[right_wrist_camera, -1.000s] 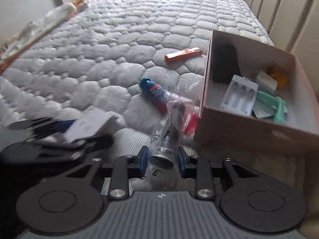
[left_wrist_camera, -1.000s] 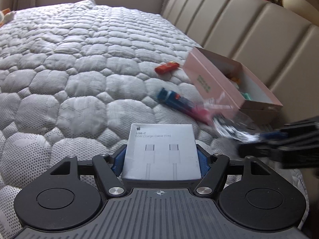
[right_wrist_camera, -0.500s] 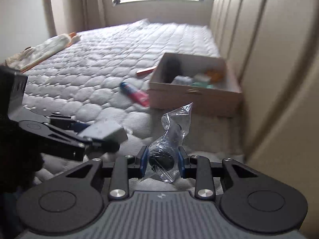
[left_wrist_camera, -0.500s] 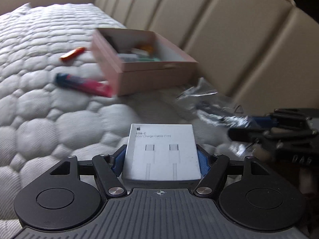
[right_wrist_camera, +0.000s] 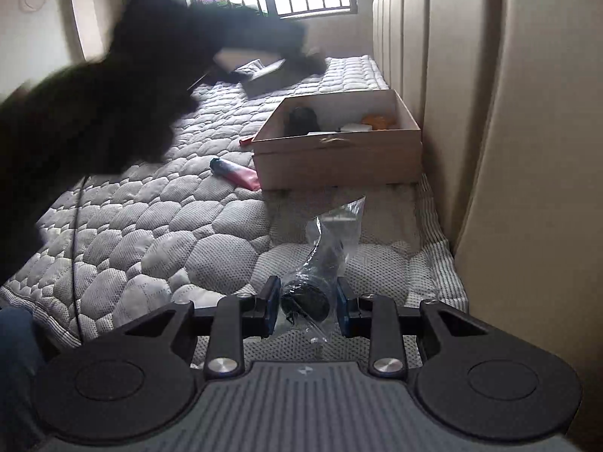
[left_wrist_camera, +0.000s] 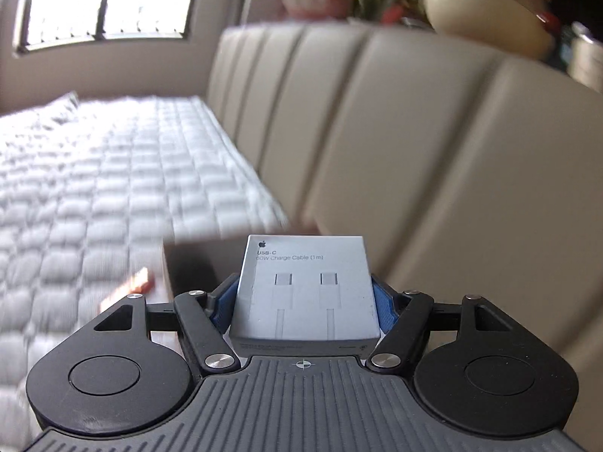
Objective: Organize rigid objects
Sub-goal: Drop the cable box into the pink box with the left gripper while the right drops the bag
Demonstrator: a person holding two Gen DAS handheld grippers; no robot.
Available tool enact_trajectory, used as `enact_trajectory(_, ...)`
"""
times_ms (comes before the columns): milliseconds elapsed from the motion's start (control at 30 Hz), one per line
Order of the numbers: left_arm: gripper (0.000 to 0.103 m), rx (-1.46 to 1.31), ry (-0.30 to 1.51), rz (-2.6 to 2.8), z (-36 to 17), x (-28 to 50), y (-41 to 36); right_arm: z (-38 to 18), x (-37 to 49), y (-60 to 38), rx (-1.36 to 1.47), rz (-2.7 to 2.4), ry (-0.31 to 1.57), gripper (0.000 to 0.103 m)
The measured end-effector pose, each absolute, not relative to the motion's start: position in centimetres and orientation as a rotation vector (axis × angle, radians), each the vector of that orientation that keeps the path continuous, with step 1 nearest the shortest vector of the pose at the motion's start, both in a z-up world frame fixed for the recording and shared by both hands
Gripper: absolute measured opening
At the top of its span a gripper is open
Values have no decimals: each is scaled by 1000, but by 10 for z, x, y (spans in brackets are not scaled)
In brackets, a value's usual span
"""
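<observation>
The left claw (left_wrist_camera: 305,293) is clamped on a white cable box (left_wrist_camera: 306,290), its blue pads pressed against both sides. The right claw (right_wrist_camera: 306,303) is closed on a bagged dark cylinder (right_wrist_camera: 312,286) and angled downward. From the right wrist view, the left arm is seen only as a dark blur, raised at upper left.

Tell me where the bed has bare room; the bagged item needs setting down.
Free: quilted mattress left of the claw, and the strip between it and the cardboard box. Crowded: beside the box's left wall, where the pink tube lies.
</observation>
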State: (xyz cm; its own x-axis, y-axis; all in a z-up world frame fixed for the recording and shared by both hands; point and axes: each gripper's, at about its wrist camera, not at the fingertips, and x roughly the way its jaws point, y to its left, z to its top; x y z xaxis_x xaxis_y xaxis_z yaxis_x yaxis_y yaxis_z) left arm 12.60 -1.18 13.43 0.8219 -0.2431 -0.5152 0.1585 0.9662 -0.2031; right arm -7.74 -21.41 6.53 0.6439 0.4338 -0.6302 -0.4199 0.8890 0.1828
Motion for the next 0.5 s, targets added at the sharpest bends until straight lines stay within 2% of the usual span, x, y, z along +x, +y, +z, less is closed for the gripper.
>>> enact_trajectory(100, 73, -69, 623, -148, 113, 161, -28, 65, -79, -216, 9, 478, 708, 30)
enact_trajectory(200, 73, -111, 687, -142, 93, 173, -32, 67, -81, -217, -6, 471, 689, 30)
enact_trajectory(500, 73, -165, 637, -210, 92, 116, -1, 62, -75, -218, -14, 448, 711, 30)
